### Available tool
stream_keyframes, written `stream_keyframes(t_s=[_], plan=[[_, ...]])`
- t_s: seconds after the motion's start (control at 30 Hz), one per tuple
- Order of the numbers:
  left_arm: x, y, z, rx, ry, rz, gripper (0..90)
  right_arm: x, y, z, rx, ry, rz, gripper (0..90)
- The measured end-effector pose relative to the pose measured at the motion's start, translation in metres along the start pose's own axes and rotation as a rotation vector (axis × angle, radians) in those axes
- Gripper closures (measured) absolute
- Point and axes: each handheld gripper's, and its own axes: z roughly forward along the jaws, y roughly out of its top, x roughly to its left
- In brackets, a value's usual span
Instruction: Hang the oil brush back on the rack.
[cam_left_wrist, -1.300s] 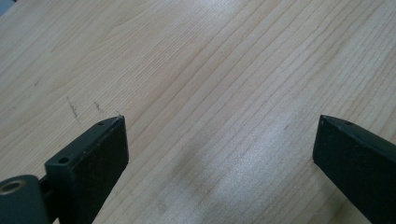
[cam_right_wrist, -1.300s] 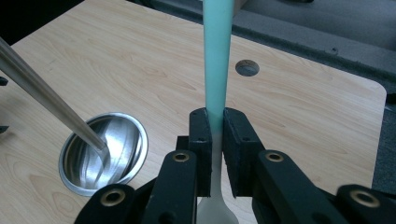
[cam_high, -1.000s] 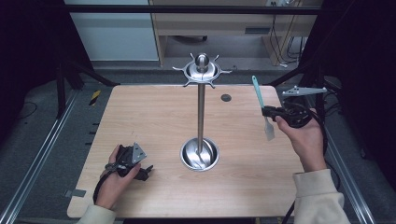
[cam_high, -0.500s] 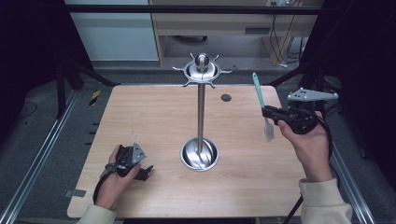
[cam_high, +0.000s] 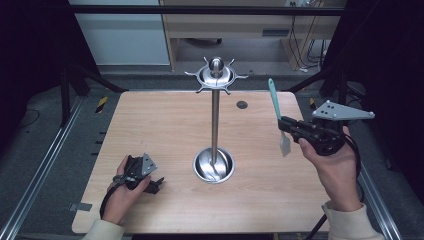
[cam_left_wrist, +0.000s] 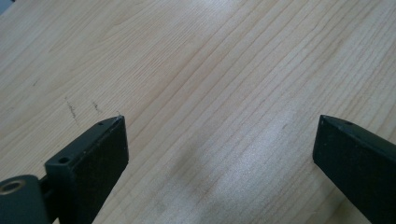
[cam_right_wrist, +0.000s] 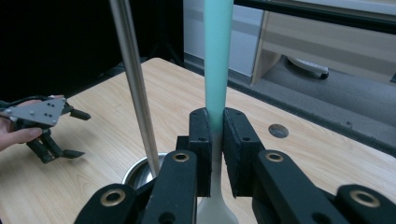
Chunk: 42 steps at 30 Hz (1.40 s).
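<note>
A spatula (cam_high: 278, 113) with a teal handle and a whitish blade hangs upright above the table's right side, handle up. My right gripper (cam_high: 286, 123) is shut on its shaft; in the right gripper view the teal handle (cam_right_wrist: 217, 60) rises from between the two pressed pads. A metal utensil stand (cam_high: 215, 125) occupies the table's middle, with a round base bowl (cam_high: 214, 165) and a hooked crown (cam_high: 216, 74) on top. My left gripper (cam_high: 156, 184) rests low on the table at the front left, open, its pads (cam_left_wrist: 100, 149) wide apart over bare wood.
The wooden table (cam_high: 150, 130) has a small dark round hole (cam_high: 242, 104) near its far edge. Metal rails run along both sides. A wooden desk (cam_high: 235, 25) stands beyond the table. The stand's pole (cam_right_wrist: 135, 84) passes just left of the held spatula in the right gripper view.
The right hand has lifted the spatula slightly and shifted it a little rightward. The left gripper has stayed put.
</note>
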Motion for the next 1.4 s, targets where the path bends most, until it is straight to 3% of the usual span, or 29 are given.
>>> stream_keyframes(t_s=[0.93, 1.4], plan=[[-0.001, 0.000, 0.001, -0.002, -0.002, 0.009, 3.1, 0.020, 0.010, 0.002, -0.059, 0.063, -0.028, 82.2], [-0.001, 0.000, 0.001, 0.003, -0.008, 0.002, 3.1, 0.009, 0.018, 0.020, -0.053, 0.136, -0.009, 82.2]])
